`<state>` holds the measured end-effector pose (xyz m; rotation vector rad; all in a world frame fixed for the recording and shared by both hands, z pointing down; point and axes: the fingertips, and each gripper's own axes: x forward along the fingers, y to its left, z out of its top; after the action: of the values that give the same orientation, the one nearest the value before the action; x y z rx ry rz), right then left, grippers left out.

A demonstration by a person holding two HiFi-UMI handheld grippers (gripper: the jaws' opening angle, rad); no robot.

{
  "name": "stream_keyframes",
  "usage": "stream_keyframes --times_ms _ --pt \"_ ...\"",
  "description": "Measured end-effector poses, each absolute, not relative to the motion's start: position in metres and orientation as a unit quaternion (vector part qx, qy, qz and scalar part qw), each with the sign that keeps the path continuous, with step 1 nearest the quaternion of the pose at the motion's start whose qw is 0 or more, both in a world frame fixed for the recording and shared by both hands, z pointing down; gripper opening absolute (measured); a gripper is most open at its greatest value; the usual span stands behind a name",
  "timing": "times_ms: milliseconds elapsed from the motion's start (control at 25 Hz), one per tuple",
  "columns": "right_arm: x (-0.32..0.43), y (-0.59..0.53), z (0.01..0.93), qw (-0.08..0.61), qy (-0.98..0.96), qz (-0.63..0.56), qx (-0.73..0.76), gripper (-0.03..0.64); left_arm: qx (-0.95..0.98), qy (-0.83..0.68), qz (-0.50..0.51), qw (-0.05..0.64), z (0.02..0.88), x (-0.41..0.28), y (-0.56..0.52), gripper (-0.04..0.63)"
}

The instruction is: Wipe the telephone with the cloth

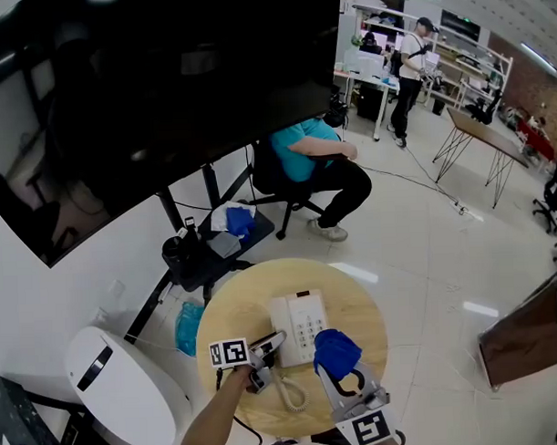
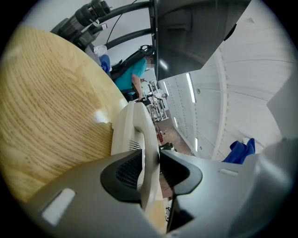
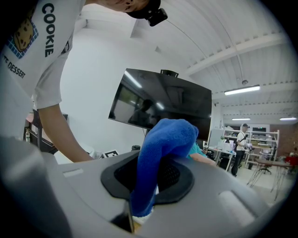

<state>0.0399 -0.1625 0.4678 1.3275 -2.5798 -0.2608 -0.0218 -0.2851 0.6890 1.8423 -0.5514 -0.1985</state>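
A white telephone (image 1: 302, 324) sits on a round wooden table (image 1: 254, 295), its coiled cord (image 1: 291, 392) trailing toward the near edge. My left gripper (image 1: 267, 348) reaches in at the phone's left side. In the left gripper view its jaws (image 2: 151, 172) stand on either side of the white handset (image 2: 142, 135), with both pads against it, low over the table (image 2: 51, 93). My right gripper (image 1: 346, 377) is just right of the phone, shut on a blue cloth (image 1: 336, 350). The cloth (image 3: 163, 144) bulges up out of that gripper's jaws (image 3: 149, 181).
A large dark screen (image 1: 164, 84) on a stand hangs over the far side of the table. A person in a teal top (image 1: 313, 156) sits behind it. A white rounded machine (image 1: 111, 383) stands at the left, and a blue bag (image 1: 188, 328) lies on the floor beside the table.
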Motion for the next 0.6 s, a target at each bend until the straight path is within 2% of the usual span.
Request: stream_keyframes --times_ms 320,600 --pt "0.042 -0.156 0.469 0.115 -0.878 -0.089 0.456 0.061 0.789 -0.259 -0.087 0.55 0.682 -0.03 -0.284 0.114" --pt "0.039 -0.145 0.469 0.107 -0.876 -0.082 0.462 0.061 0.809 -0.294 -0.069 0.505 0.67 -0.043 -0.272 0.095"
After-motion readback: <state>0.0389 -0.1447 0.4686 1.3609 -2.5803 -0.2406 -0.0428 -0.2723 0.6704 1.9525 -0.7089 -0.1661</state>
